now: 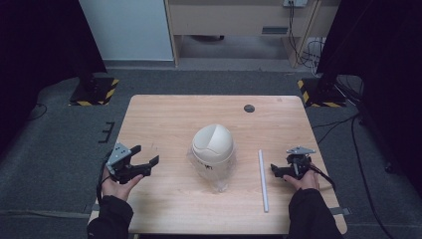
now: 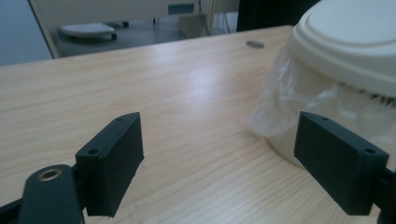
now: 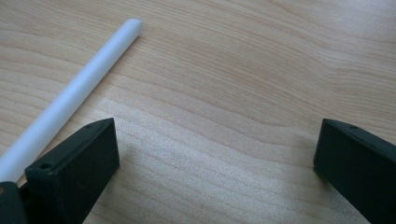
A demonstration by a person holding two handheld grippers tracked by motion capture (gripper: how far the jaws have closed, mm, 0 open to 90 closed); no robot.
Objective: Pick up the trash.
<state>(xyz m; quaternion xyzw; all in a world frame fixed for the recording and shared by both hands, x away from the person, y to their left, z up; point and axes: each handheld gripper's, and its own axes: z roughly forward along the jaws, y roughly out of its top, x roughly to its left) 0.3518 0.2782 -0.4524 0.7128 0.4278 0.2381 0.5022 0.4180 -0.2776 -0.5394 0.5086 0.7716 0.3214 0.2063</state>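
Observation:
A cream domed bin (image 1: 213, 144) with a swing lid stands at the table's middle, a clear plastic bag (image 1: 219, 177) bunched around its base. In the left gripper view the bin (image 2: 348, 46) and bag (image 2: 289, 98) rise at the right. A white rod (image 1: 263, 180) lies to the bin's right, pointing away from me; it also crosses the left of the right gripper view (image 3: 70, 100). My left gripper (image 1: 147, 160) is open, left of the bin, nothing between its jaws (image 2: 219, 163). My right gripper (image 1: 275, 170) is open just right of the rod, empty (image 3: 217, 163).
The wooden table (image 1: 164, 119) has a small dark round grommet (image 1: 249, 108) near its far edge. Grey carpet surrounds it, with black stands on hazard-striped bases (image 1: 94, 92) at both far corners and cables (image 1: 343, 122) on the right.

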